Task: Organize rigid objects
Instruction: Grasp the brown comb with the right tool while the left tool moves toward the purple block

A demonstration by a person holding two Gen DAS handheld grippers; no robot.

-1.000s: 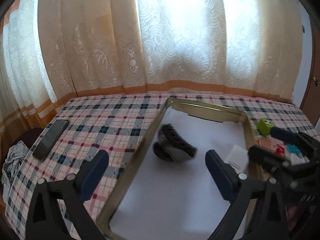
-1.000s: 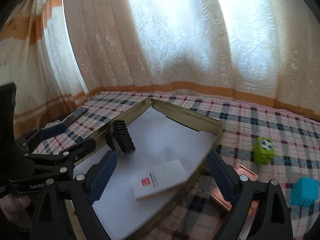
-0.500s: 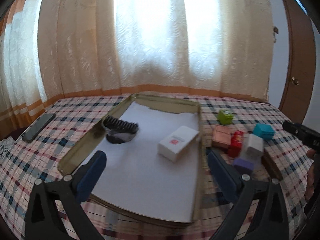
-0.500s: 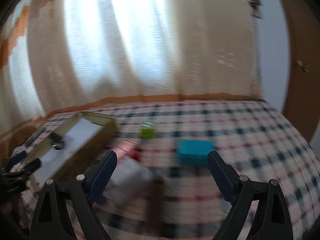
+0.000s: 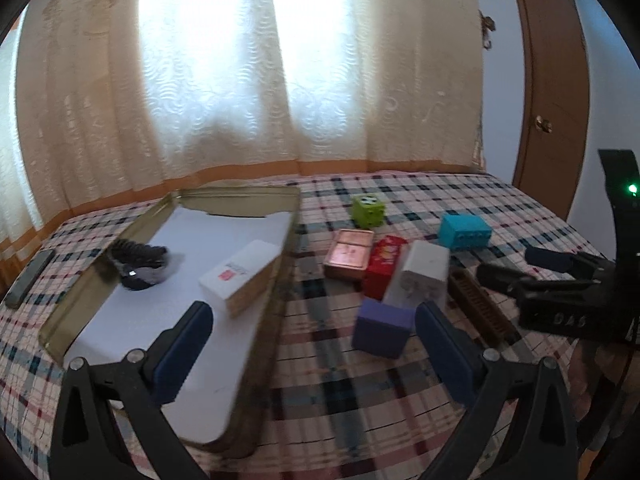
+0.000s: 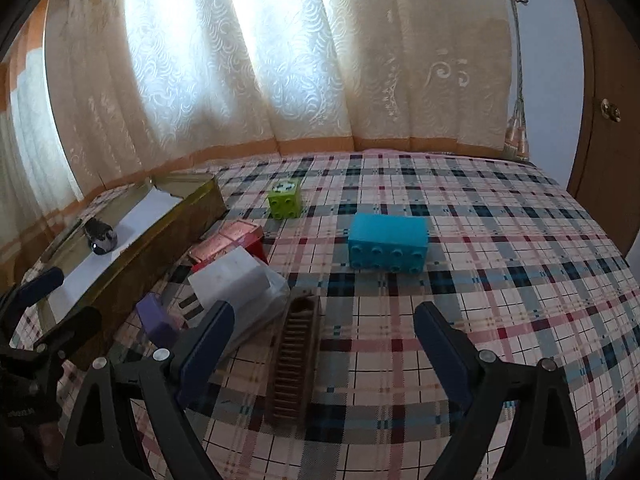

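A gold tray [image 5: 290,216] with a white liner holds a black hairbrush [image 5: 138,258] and a white box [image 5: 240,276]. Right of it lie a green block [image 5: 368,210], a copper tin [image 5: 349,253], a red box [image 5: 385,266], a white box [image 5: 420,280], a purple box [image 5: 382,332], a blue block [image 6: 387,247] and a brown comb [image 6: 294,358]. My left gripper [image 5: 312,356] is open and empty over the tray's near right edge. My right gripper [image 6: 322,350] is open and empty above the comb.
A phone [image 5: 29,278] lies on the checked cloth left of the tray. Curtains hang along the far side. A wooden door [image 5: 554,80] stands at the right. Bare checked cloth [image 6: 500,264] stretches right of the blue block.
Both grippers have swung right, away from the tray, and now face the loose objects. Both stayed open and empty.
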